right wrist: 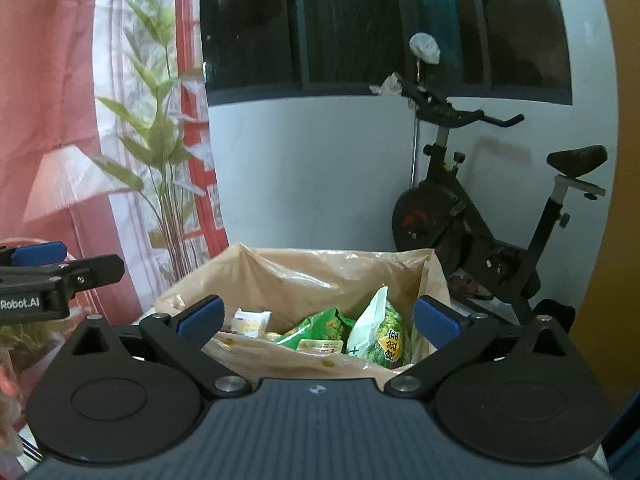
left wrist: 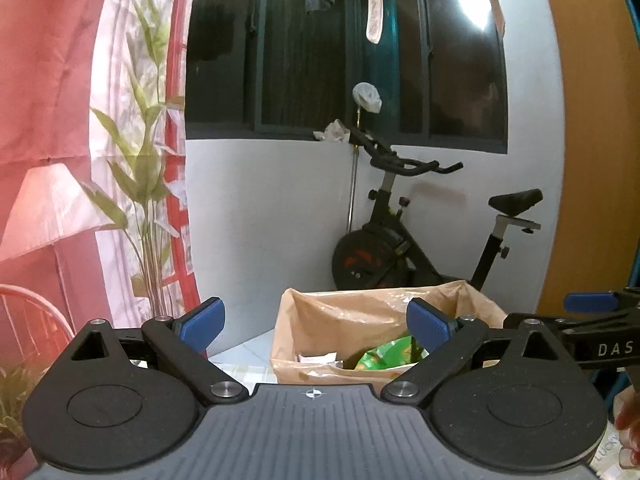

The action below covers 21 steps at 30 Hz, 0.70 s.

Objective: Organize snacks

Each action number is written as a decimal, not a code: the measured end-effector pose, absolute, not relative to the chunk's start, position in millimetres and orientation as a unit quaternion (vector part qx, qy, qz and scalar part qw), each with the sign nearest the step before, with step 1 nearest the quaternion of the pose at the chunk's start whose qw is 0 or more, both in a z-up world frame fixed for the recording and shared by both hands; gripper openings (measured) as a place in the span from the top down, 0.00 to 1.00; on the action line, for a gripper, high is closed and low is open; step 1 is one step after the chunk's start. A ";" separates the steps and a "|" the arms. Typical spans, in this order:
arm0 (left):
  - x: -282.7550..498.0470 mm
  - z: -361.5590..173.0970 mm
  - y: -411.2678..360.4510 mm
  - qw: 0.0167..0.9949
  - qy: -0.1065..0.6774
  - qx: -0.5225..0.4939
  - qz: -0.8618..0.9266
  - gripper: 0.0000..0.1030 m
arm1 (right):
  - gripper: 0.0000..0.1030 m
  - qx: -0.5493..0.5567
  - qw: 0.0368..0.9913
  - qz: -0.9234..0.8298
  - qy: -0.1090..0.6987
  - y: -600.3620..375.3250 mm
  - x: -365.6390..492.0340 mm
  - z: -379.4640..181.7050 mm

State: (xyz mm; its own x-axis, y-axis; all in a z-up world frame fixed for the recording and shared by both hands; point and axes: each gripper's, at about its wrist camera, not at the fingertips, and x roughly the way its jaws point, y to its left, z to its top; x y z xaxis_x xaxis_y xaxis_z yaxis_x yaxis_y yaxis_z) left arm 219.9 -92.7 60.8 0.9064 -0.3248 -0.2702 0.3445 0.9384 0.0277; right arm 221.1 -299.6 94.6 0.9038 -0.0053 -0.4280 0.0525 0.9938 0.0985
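Ahead of you an exercise bike (right wrist: pixel 476 216) stands against the pale wall under a dark window (left wrist: pixel 344 52), with a leafy plant (right wrist: pixel 160 152) by the red curtain to its left. Nearer, an open brown paper bag (right wrist: pixel 280 276) sits just beyond both grippers. Inside it lie your snacks: a green packet (right wrist: pixel 320 326) near the middle, a white-and-green pouch (right wrist: pixel 380 332) upright beside it at the right wall, and a small white packet (right wrist: pixel 252 322) toward the left. Your left gripper (left wrist: pixel 316 324) has its blue pads spread wide, holding nothing. Your right gripper (right wrist: pixel 318 320) stands equally wide apart and empty, clear of the bag's near edge.
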 end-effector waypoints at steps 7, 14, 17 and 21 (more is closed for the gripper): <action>202.8 64.1 -88.2 0.978 0.123 0.041 -0.160 0.04 | 0.00 0.055 0.977 -0.019 0.206 -297.3 194.9 105.7; 196.5 61.1 -86.1 0.980 0.129 0.048 -0.146 0.05 | 0.00 0.059 0.977 -0.018 0.203 -301.5 183.4 105.6; 196.1 60.8 -83.3 0.979 0.134 0.044 -0.145 0.05 | 0.00 0.058 0.977 -0.022 0.202 -302.7 181.5 106.2; 195.9 60.8 -81.5 0.979 0.135 0.042 -0.144 0.05 | 0.00 0.056 0.978 -0.026 0.200 -302.3 180.2 107.6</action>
State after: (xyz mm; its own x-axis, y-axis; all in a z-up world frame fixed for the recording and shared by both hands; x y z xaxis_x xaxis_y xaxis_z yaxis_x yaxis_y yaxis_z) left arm 195.9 -81.5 60.8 0.9217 -0.2713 -0.2771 0.2942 0.9547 0.0439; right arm 180.2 -302.3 107.6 0.9185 -0.0278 -0.3944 0.0729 0.9923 0.0998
